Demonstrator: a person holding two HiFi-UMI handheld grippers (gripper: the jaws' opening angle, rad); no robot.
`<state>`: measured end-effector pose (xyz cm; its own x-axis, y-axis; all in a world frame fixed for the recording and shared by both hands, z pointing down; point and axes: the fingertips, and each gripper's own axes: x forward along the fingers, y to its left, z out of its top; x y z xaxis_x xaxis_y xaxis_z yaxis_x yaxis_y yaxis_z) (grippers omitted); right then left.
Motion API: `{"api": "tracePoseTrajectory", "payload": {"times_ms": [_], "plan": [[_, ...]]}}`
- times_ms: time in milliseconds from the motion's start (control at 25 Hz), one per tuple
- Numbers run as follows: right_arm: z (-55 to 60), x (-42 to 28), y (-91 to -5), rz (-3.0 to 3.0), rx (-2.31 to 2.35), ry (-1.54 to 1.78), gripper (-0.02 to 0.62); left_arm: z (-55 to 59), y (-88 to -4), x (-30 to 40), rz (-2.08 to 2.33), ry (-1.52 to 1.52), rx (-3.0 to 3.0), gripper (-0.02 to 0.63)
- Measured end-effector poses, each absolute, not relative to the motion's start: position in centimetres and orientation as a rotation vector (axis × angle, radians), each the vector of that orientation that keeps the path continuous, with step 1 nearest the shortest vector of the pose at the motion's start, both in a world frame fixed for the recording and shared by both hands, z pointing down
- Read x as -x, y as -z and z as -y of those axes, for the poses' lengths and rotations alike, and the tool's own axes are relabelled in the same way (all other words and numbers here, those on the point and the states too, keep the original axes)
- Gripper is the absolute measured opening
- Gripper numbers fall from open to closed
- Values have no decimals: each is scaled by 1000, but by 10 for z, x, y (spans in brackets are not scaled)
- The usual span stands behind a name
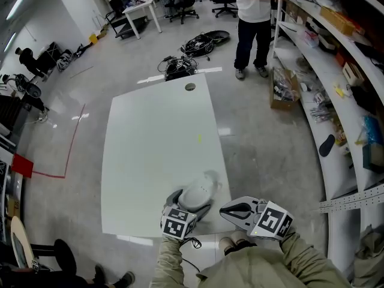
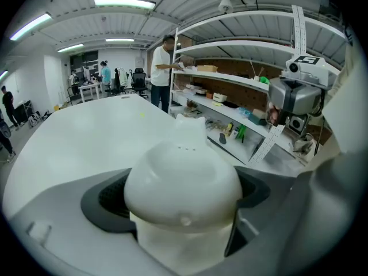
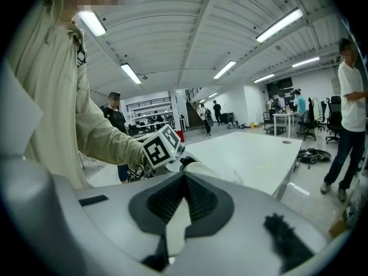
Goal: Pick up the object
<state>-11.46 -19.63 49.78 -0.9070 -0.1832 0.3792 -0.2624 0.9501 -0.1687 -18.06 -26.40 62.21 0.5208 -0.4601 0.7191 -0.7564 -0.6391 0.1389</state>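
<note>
The object [image 1: 200,192] is white and rounded, with a domed top and a small eared end. It rests on the white table [image 1: 156,137] close to the near edge. My left gripper [image 1: 187,207] reaches over that edge with its jaws wide on either side of the object. In the left gripper view the object [image 2: 183,180] fills the gap between the dark pads [image 2: 106,200], and I see no squeeze on it. My right gripper [image 1: 235,212] hangs off the table to the right, near the person's body. Its jaws [image 3: 183,203] are together with nothing between them.
A cable hole [image 1: 190,87] marks the table's far end. White shelves [image 1: 336,71] full of small items run along the right. A person [image 1: 252,23] stands at the shelves beyond the table. Cables and gear [image 1: 180,66] lie on the floor behind the table.
</note>
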Motion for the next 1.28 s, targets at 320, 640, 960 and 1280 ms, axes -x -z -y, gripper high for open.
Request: {"api": "tracePoseTrajectory", "payload": {"times_ms": [320,640,960,1280], "plan": [[205,117,-486,2769,-296,-268,3,267,-549,210,1251,-554,-2372,506],[200,119,-456,2834,-224,-137,3,220,-434,219,1474,-244,-2554,506],[163,112,-414,2973,-109,3,3,155,-382,197,1634,-183,-2577,508],[132,92,-397,3040,-74,3,3,106,-374,175,1693,-216,-2534,508]]}}
